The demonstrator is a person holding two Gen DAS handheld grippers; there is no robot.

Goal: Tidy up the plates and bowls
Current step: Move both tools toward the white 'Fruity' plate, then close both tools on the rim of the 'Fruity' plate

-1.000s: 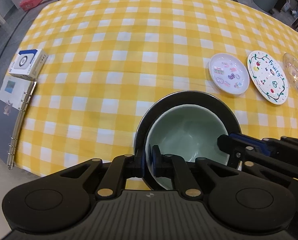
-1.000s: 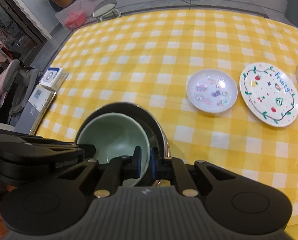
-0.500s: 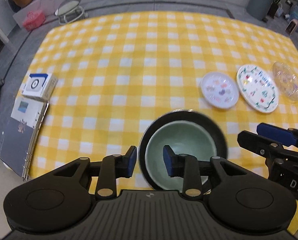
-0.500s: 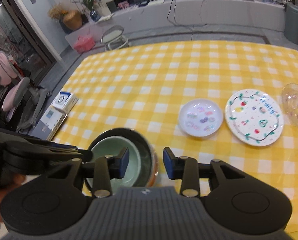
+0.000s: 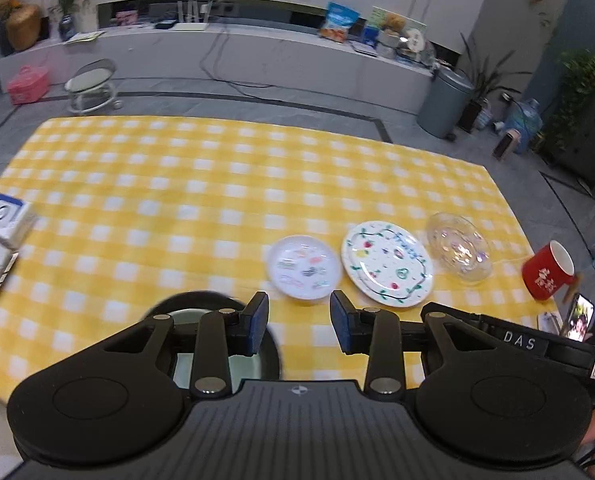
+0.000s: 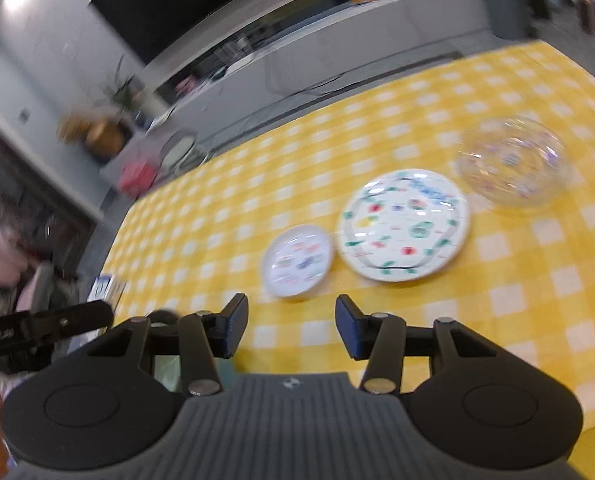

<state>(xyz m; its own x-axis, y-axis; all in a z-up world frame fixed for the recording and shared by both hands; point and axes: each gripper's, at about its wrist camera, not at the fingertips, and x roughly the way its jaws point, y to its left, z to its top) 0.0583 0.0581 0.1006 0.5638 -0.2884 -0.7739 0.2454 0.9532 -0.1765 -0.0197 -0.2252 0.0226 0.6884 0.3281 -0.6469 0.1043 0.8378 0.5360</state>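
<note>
A pale green bowl (image 5: 185,372) sits nested in a black bowl (image 5: 273,354) near the table's front edge, mostly hidden behind my left gripper (image 5: 299,326). Its jaws are opening and hold nothing. Farther right lie a small white plate (image 5: 303,266), a larger fruit-patterned plate (image 5: 387,266) and a clear glass bowl (image 5: 459,252). My right gripper (image 6: 291,326) hangs just short of the small plate (image 6: 297,260), its jaws opening with nothing between them. The fruit plate (image 6: 403,224) and the glass bowl (image 6: 511,160) lie beyond it. The right gripper's arm (image 5: 509,338) crosses the left view.
A red mug (image 5: 547,272) stands at the table's right edge, with a phone (image 5: 577,316) just below it. A white and blue box (image 5: 3,220) sits at the left edge. The yellow checked cloth (image 5: 197,200) stretches bare to the far side.
Both grippers let go of the green bowl's rim and opened. Both drew back from the nested bowls, the left rising and tilting up, the right swinging right toward the plates.
</note>
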